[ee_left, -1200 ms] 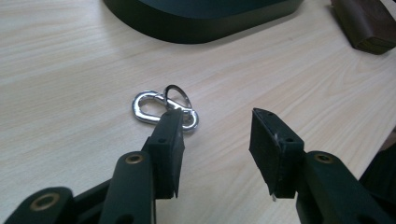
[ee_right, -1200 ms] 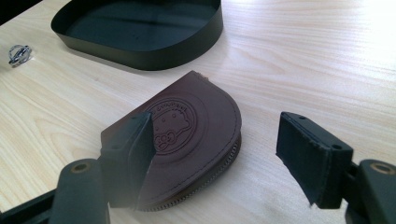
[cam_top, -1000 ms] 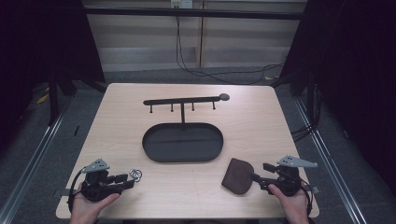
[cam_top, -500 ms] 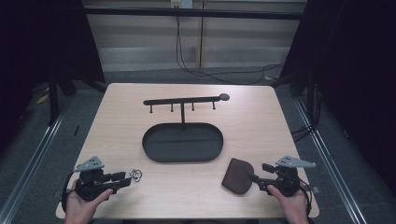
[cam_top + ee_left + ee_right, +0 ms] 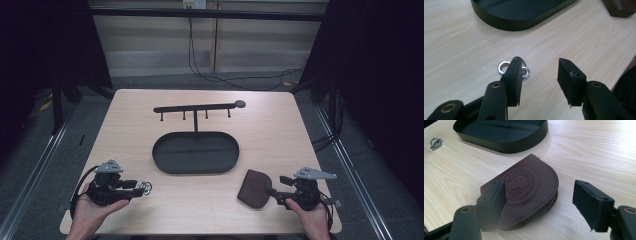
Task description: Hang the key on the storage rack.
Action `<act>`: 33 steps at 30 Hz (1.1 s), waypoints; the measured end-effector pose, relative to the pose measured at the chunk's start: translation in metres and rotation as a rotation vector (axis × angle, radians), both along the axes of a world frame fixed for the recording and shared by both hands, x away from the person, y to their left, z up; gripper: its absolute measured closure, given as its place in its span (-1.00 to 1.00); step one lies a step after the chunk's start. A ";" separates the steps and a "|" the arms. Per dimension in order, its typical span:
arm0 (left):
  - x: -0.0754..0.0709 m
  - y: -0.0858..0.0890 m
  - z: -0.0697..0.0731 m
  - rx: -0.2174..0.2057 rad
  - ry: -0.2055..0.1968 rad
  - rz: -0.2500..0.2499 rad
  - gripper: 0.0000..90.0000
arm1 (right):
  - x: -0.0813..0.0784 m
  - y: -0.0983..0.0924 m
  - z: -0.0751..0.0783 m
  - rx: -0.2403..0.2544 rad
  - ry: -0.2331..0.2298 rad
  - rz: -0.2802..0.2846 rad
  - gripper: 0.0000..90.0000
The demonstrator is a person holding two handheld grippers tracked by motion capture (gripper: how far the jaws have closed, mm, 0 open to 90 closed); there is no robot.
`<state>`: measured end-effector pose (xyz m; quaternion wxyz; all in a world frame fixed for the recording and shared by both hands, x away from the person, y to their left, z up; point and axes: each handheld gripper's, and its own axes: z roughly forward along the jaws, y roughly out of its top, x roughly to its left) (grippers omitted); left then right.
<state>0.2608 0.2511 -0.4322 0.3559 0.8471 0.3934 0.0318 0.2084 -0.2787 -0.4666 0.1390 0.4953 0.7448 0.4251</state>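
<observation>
- Hidden/cut off: in left gripper view, one jaw covers part of the key rings (image 5: 506,68); can't tell how many rings are linked. Tray (image 5: 524,12) cut by top edge there, pouch corner only at top right.
- Right gripper view: left jaw blurred, overlaps near edge of the brown pouch (image 5: 529,195); whether pad touches leather – can't tell. Embossed round logo on the flap, lettering too small to read. Zip runs along curved edge.
- Hook rack (image 5: 197,107) stands behind tray (image 5: 195,152); hooks tiny, detail unclear in high view.
- Left gripper (image 5: 136,184): jaws abt half apart, have just been opening; nothing between them. Rings (image 5: 145,187) lie flat on table (image 5: 125,115) just beyond tips, near front-left corner.
- Right gripper (image 5: 272,192): jaws wide apart, nothing clamped. Pouch (image 5: 254,188) lies flat on table right at tips, just beside tray's front-right end.
- Both hands at near table edge, well apart.
</observation>
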 end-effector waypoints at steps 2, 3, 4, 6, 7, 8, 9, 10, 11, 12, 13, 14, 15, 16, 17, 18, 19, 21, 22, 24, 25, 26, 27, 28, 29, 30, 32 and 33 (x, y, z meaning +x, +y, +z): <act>0.004 -0.003 0.003 0.004 0.001 -0.011 0.20 | 0.000 0.000 0.000 0.001 0.001 0.000 -0.40; 0.006 -0.004 0.004 0.009 0.003 -0.020 0.17 | 0.000 0.000 0.000 0.001 0.001 0.001 -0.40; 0.007 -0.006 0.005 0.008 0.004 -0.028 0.17 | 0.000 0.000 0.000 0.001 0.001 0.001 -0.40; 0.009 -0.008 0.009 0.005 0.017 -0.055 0.14 | 0.000 0.000 0.000 0.001 0.000 0.003 -0.40; 0.009 -0.011 0.011 0.020 0.014 -0.053 0.14 | 0.000 0.000 0.000 0.002 0.003 0.001 -0.40; 0.010 -0.012 0.012 0.033 0.019 -0.053 0.06 | 0.000 0.000 0.000 0.002 0.002 0.002 -0.40; 0.010 -0.013 0.013 0.040 0.027 -0.050 0.06 | 0.000 0.000 0.000 0.002 0.002 0.002 -0.40; 0.011 -0.017 0.012 0.058 0.041 -0.050 -0.03 | 0.000 0.000 0.000 0.002 0.003 0.002 -0.40; 0.011 -0.020 0.012 0.068 0.035 -0.045 -0.07 | 0.000 0.000 0.000 0.002 0.001 0.005 -0.40; 0.012 -0.023 0.012 0.094 0.029 -0.047 -0.07 | 0.000 0.000 0.000 0.000 0.002 0.004 -0.40; 0.014 -0.024 0.012 0.092 0.043 -0.053 -0.07 | 0.000 0.000 0.000 -0.003 0.002 0.004 -0.40; 0.016 -0.025 0.013 0.096 0.055 -0.060 -0.07 | 0.000 0.000 0.000 -0.002 0.001 0.003 -0.40; 0.017 -0.026 0.013 0.106 0.057 -0.058 -0.07 | 0.000 0.000 0.000 -0.002 0.001 0.003 -0.40; 0.019 -0.027 0.014 0.114 0.070 -0.058 -0.04 | 0.000 0.000 0.000 -0.001 0.001 0.002 -0.40; 0.022 -0.028 0.014 0.119 0.083 -0.055 -0.01 | 0.000 0.000 0.000 0.000 0.001 0.004 -0.41; 0.023 -0.029 0.014 0.122 0.091 -0.048 0.09 | 0.000 0.000 0.000 0.001 -0.001 0.006 -0.41; 0.025 -0.030 0.015 0.132 0.113 -0.047 0.12 | 0.000 0.000 0.000 0.001 -0.002 0.008 -0.41; 0.031 -0.031 0.018 0.142 0.128 -0.050 0.14 | -0.001 0.002 0.000 -0.004 -0.003 0.009 -0.40; 0.033 -0.032 0.018 0.145 0.134 -0.052 0.14 | -0.001 0.002 0.000 -0.006 -0.002 0.012 -0.40; 0.037 -0.037 0.020 0.163 0.151 -0.091 0.13 | -0.001 0.002 0.001 -0.008 -0.005 0.016 -0.40; 0.038 -0.039 0.021 0.181 0.156 -0.110 0.13 | -0.001 0.002 0.000 -0.008 -0.007 0.017 -0.40; 0.039 -0.041 0.022 0.191 0.161 -0.120 0.15 | -0.001 0.002 0.001 -0.007 -0.004 0.015 -0.40; 0.039 -0.043 0.023 0.211 0.155 -0.124 0.18 | -0.001 0.001 0.000 -0.007 -0.005 0.014 -0.40; 0.039 -0.044 0.023 0.222 0.154 -0.130 0.21 | -0.001 0.001 0.000 -0.007 -0.003 0.016 -0.40; 0.040 -0.045 0.023 0.228 0.160 -0.138 0.22 | 0.000 0.002 0.000 -0.007 -0.002 0.017 -0.40; 0.040 -0.046 0.023 0.242 0.157 -0.134 0.27 | 0.000 0.002 0.000 -0.009 -0.002 0.022 -0.40; 0.041 -0.047 0.022 0.268 0.153 -0.138 0.32 | -0.001 0.003 0.000 -0.009 -0.002 0.027 -0.40; 0.042 -0.046 0.021 0.272 0.148 -0.126 0.34 | -0.001 0.003 0.000 -0.012 -0.002 0.030 -0.40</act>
